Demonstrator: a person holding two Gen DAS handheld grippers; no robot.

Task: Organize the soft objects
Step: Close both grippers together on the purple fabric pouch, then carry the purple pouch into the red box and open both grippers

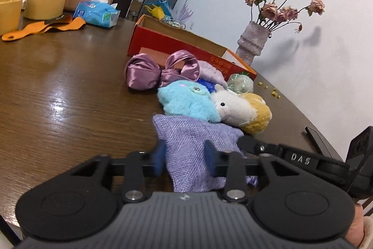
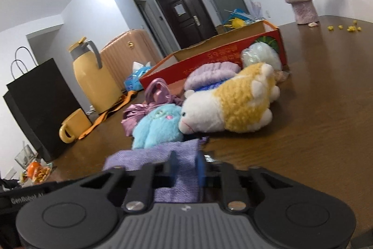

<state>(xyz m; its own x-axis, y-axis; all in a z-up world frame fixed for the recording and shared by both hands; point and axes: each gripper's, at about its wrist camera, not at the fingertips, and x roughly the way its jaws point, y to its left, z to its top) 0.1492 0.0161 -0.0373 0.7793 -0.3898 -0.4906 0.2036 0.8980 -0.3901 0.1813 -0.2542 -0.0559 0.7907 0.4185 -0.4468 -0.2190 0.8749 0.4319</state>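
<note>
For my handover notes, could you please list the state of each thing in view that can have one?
Left gripper: shut on the lilac cloth pouch.
Right gripper: shut on the same pouch.
Red box: open-topped; inside hidden.
Blue plush: lying on the table, against the pouch.
White-and-yellow plush: lying on its side.
Tissue pack: opened, tissue sticking out.
Yellow jug: upright.

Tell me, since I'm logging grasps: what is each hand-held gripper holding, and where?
Both grip the purple cloth bag: left hand-held gripper and right hand-held gripper, each at its near edge.
</note>
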